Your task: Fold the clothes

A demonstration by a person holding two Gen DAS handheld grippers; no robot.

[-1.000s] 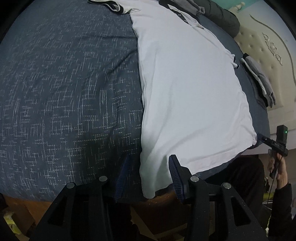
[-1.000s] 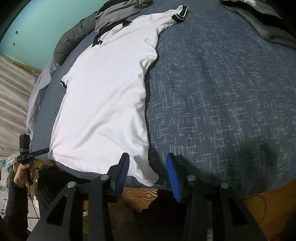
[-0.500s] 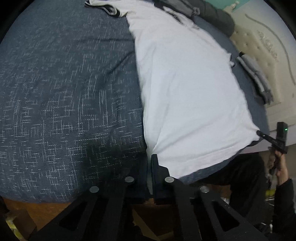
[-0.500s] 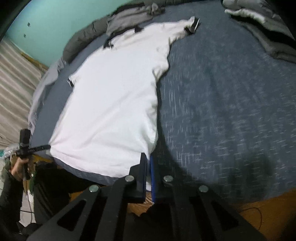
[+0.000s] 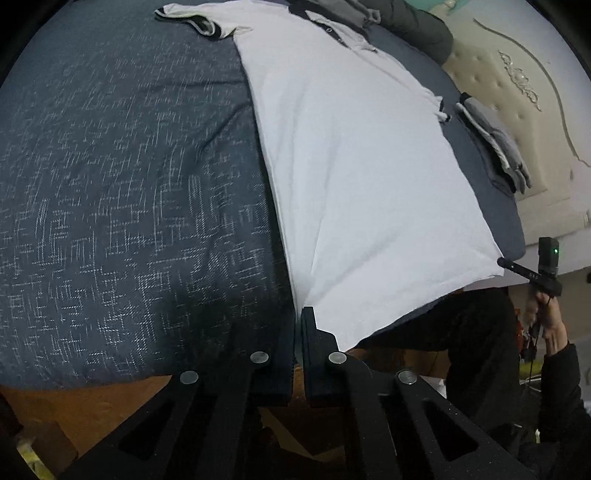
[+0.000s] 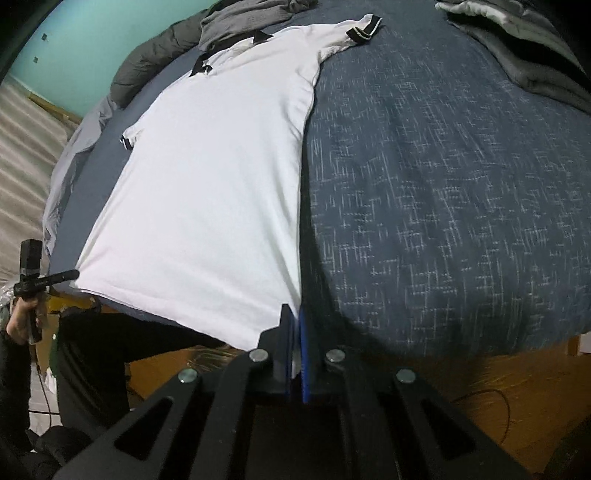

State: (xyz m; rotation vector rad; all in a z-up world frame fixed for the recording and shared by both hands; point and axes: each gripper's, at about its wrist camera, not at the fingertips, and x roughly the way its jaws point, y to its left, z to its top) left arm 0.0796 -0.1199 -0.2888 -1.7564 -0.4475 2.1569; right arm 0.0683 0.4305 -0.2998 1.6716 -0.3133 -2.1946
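Note:
A white polo shirt (image 5: 362,177) with black collar and sleeve trim lies flat, collar away from me, on a dark blue patterned bedcover (image 5: 122,192). My left gripper (image 5: 298,314) is shut on the hem corner nearest it, at the bed's front edge. In the right wrist view the same shirt (image 6: 214,192) spreads to the left, and my right gripper (image 6: 295,312) is shut on the opposite hem corner. Each view also shows the other gripper, hand-held, at the far hem corner: the right one (image 5: 504,263) and the left one (image 6: 74,274).
Folded grey clothes (image 5: 495,151) lie by the cream padded headboard (image 5: 524,85). A grey garment (image 6: 251,14) and a dark quilt (image 6: 147,62) sit beyond the collar, a grey blanket (image 6: 524,55) at the far right. The person's dark trousers (image 5: 461,325) stand against the wooden bed frame (image 6: 517,384).
Both grippers went from open astride the hem corners to shut on them. The hands stayed almost in place.

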